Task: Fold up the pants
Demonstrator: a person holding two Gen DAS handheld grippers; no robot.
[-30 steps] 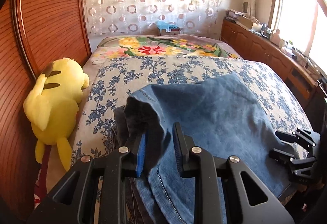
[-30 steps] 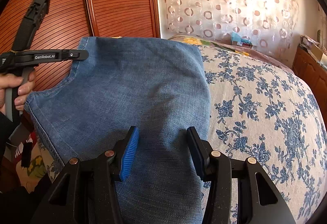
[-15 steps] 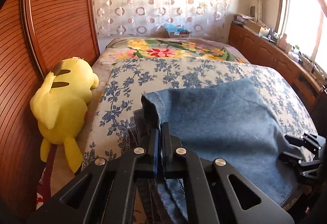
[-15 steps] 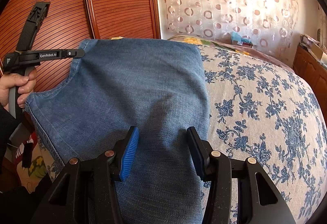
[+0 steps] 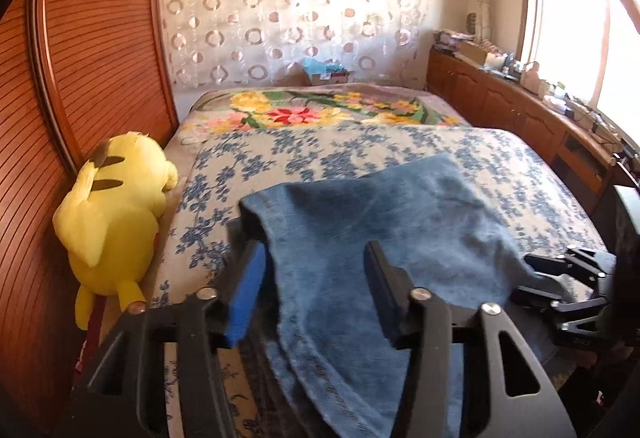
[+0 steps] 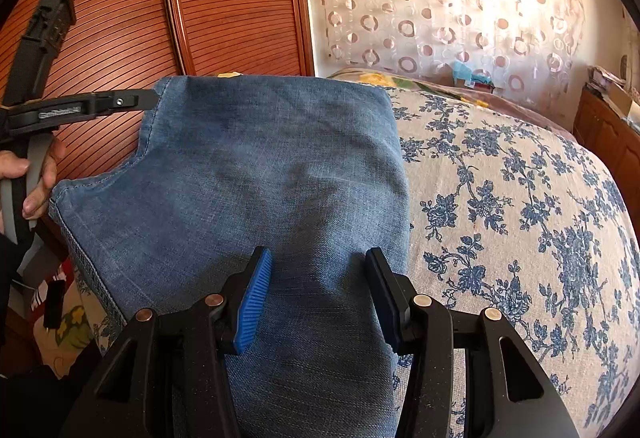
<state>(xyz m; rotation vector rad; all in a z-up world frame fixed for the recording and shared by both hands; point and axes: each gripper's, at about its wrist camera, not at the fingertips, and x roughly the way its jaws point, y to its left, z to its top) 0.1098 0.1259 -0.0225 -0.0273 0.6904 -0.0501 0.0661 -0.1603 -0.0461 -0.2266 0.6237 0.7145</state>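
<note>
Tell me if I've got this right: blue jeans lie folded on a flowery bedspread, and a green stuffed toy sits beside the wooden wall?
Nearly. The stuffed toy is yellow, not green, as the left wrist view shows. The rest holds: the jeans lie folded on the flowery bedspread, with the toy beside the wooden wall.

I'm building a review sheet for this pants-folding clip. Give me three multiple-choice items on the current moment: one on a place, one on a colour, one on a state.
1. Where does the yellow plush toy lie?
A. on the pants
B. at the bed's edge, against the wooden panel
C. on the cabinet under the window

2. What colour are the pants?
A. blue
B. black
C. beige

3. How does the left gripper stand?
A. clamped on the denim
B. out of view
C. open, denim lying between its fingers

Answers: 1 B, it leans on the slatted panel beside the floral bedspread. 2 A, the denim is blue in both views. 3 C, its jaws have just been opening and neither pad presses the cloth.
</note>
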